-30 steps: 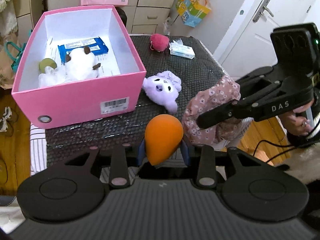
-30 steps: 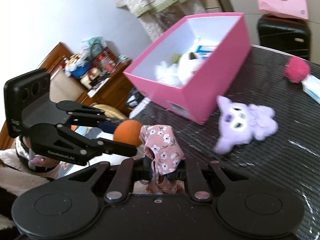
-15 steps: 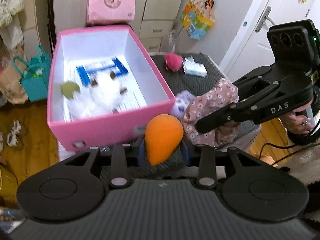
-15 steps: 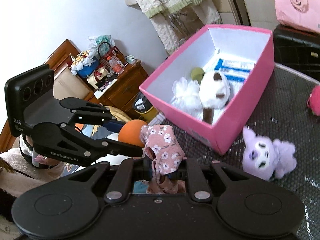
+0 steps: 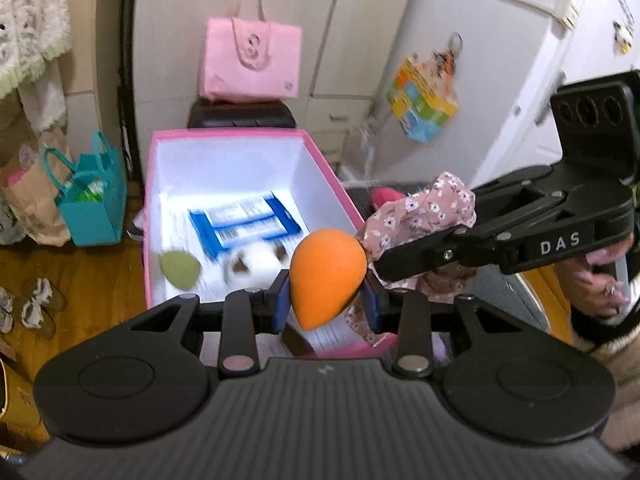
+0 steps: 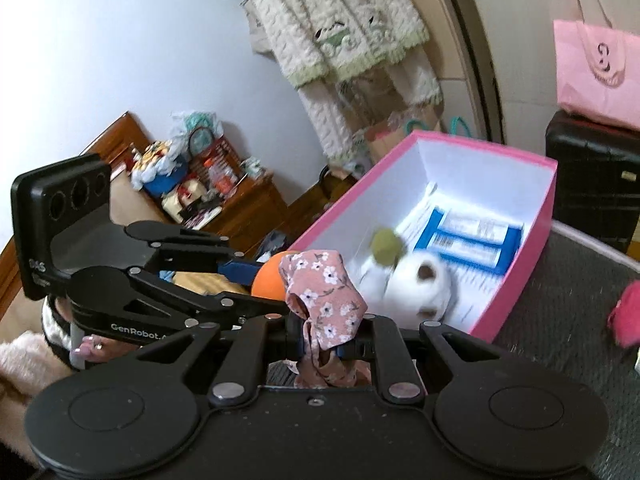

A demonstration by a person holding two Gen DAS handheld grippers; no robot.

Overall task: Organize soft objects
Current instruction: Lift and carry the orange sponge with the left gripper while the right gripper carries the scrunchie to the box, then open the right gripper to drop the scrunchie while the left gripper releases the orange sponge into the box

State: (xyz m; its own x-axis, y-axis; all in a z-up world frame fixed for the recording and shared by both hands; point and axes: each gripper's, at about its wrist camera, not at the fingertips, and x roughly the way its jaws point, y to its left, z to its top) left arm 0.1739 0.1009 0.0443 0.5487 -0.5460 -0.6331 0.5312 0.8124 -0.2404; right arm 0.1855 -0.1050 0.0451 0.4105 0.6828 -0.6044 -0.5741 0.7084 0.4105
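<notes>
My left gripper (image 5: 325, 306) is shut on an orange egg-shaped sponge (image 5: 326, 276) and holds it above the near end of the pink box (image 5: 240, 136). My right gripper (image 6: 320, 340) is shut on a pink floral scrunchie (image 6: 324, 296), just right of the sponge and over the box's near right wall. The scrunchie also shows in the left wrist view (image 5: 424, 210). Inside the box lie a green sponge (image 5: 180, 269), a white plush (image 5: 256, 260) and blue packets (image 5: 244, 224). The box also shows in the right wrist view (image 6: 536, 224).
A pink pompom (image 6: 626, 312) lies on the dark table (image 6: 568, 280) right of the box. A black suitcase (image 6: 592, 176) with a pink bag (image 5: 252, 60) on it stands behind the box. A teal bag (image 5: 94, 204) stands on the floor to the left.
Both grippers have risen and moved forward over the pink box, each with its object still held. The purple plush has dropped out of view.
</notes>
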